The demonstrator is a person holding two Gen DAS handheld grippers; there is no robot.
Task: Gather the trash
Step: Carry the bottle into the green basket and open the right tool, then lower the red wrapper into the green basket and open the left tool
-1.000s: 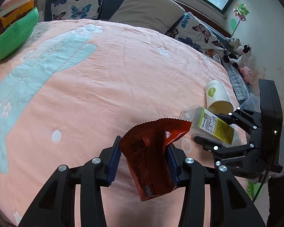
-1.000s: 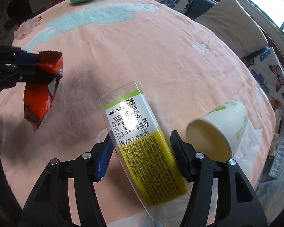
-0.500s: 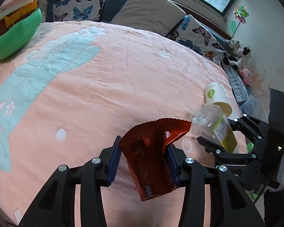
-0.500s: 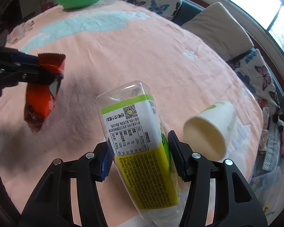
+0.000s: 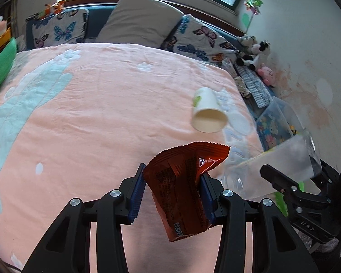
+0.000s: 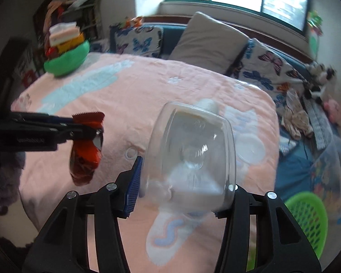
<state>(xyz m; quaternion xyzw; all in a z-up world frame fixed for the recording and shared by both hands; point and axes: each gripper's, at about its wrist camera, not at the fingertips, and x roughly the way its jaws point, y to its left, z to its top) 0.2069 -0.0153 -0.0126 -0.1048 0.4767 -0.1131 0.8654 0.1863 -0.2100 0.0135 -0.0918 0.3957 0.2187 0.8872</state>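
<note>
My left gripper (image 5: 172,182) is shut on an orange-red snack wrapper (image 5: 179,195), which hangs above the pink bedspread (image 5: 102,118). From the right wrist view the same wrapper (image 6: 85,152) dangles at the left. My right gripper (image 6: 184,177) holds a clear plastic bottle (image 6: 188,154) off the bed, its base towards the camera; the jaws are closing on it. In the left wrist view the bottle (image 5: 279,166) shows blurred at the right. A white paper cup (image 5: 208,113) lies on its side near the bed's right edge, mostly hidden behind the bottle in the right wrist view.
A green mesh basket (image 6: 307,218) stands on the floor right of the bed, beside a clear storage bin (image 5: 277,122). Pillows (image 5: 143,20) and plush toys (image 5: 254,50) line the far side. A green cushion stacked with boxes (image 6: 67,61) sits at the far left corner.
The right gripper has lifted the bottle off the bed and rolled it, so the label has turned away. Both grippers have risen and swung right, towards the bed's edge. The wrapper stays gripped.
</note>
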